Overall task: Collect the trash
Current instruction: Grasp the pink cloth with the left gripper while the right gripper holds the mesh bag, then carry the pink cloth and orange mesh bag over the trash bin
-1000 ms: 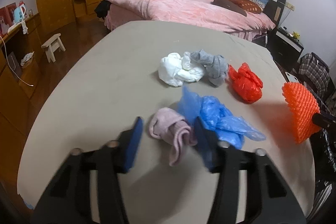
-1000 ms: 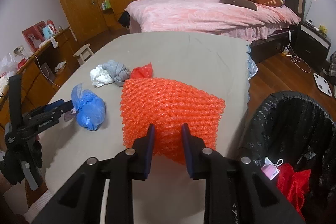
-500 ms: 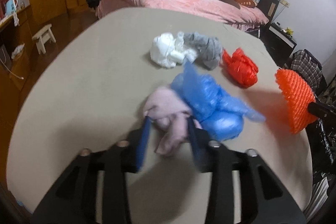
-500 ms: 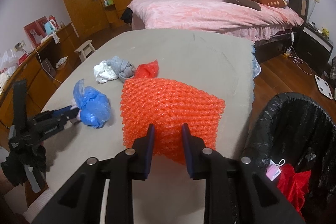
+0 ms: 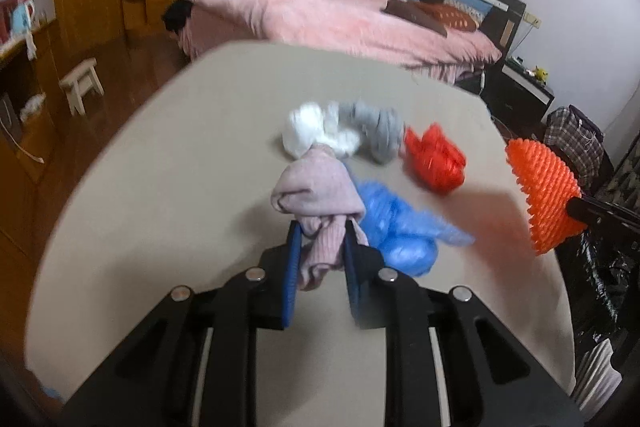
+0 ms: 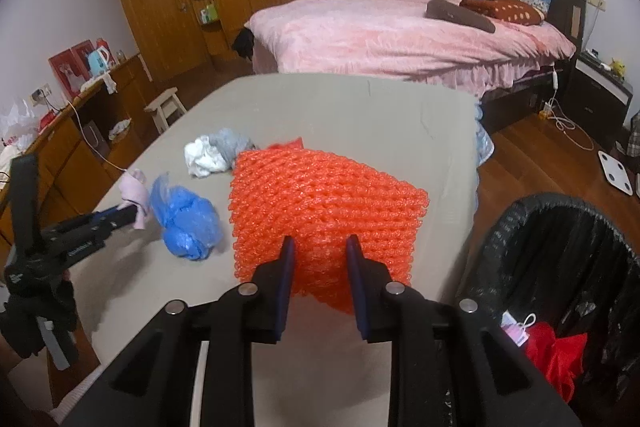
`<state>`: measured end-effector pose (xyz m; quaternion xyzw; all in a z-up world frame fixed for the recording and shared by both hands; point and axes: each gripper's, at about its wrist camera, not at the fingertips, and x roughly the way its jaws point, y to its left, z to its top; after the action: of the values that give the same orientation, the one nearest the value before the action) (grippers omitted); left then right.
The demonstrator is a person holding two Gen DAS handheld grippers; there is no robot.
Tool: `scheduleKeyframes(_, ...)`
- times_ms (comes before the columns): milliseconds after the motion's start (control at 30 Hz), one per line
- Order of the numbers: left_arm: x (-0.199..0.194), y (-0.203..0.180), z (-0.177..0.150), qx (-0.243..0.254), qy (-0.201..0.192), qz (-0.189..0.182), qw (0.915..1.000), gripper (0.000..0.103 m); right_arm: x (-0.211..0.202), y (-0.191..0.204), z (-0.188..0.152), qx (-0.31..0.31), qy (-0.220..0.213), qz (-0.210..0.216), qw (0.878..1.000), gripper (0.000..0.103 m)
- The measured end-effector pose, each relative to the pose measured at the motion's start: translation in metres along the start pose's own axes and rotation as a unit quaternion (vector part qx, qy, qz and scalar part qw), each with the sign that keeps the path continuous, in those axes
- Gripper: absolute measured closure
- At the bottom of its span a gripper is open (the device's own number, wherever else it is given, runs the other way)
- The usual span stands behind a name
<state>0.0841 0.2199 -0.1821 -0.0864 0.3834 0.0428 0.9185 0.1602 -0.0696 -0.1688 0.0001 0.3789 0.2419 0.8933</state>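
The black woven trash bin lined with a black plastic bag (image 6: 560, 267) sits off the table's edge at about 4 o'clock in the right wrist view. Inside it there's a crumpled red plastic bag (image 6: 556, 355) and a small pink-and-white tag-looking scrap (image 6: 514, 331), can't tell what exactly.

The right gripper (image 6: 320, 247) has its blue pads clamped on the orange foam fruit-net sleeve (image 6: 324, 203), held up above the grey table (image 6: 360, 115).

The left gripper (image 5: 320, 231) is closing its jaws, and the pale pink knitted sock (image 5: 316, 195) is pinched between the pads. A second ago that sock was lying flat on the table between wide-apart fingers; now it's bunched up and lifted a bit, sticking out toward 12 o'clock. From the right wrist view it shows at 9 o'clock, clear of the tabletop.

Left on the table: the crumpled blue plastic bag (image 5: 400, 227) just beside the sock at 3 o'clock, the white crumpled cloth (image 5: 316, 131) touching a grey sock (image 5: 376, 131) further out at 12, and a second red plastic bag (image 5: 436, 159) at about 1 o'clock. None of those has shifted. The right gripper's grip looks the same as before too.
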Motion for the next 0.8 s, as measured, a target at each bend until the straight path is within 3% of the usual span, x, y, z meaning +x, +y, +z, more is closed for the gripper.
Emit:
scheduleKeyframes(267,-0.041,-0.039,0.031,0.037,-0.029,0.013,0.9988,0.083,-0.035,0.002,0.015,-0.001,-0.036,0.003,0.999,0.077)
scheduleKeyframes(533,-0.066,-0.098,0.051,0.061,-0.058,-0.024,0.9961,0.083,-0.079,-0.008,0.022,0.005,-0.068,-0.014,0.998,0.077)
scheduleKeyframes(800,-0.075,-0.159,0.053,0.095,-0.074,-0.066,0.9905,0.083,-0.118,-0.034,0.013,0.016,-0.081,-0.062,0.995,0.077)
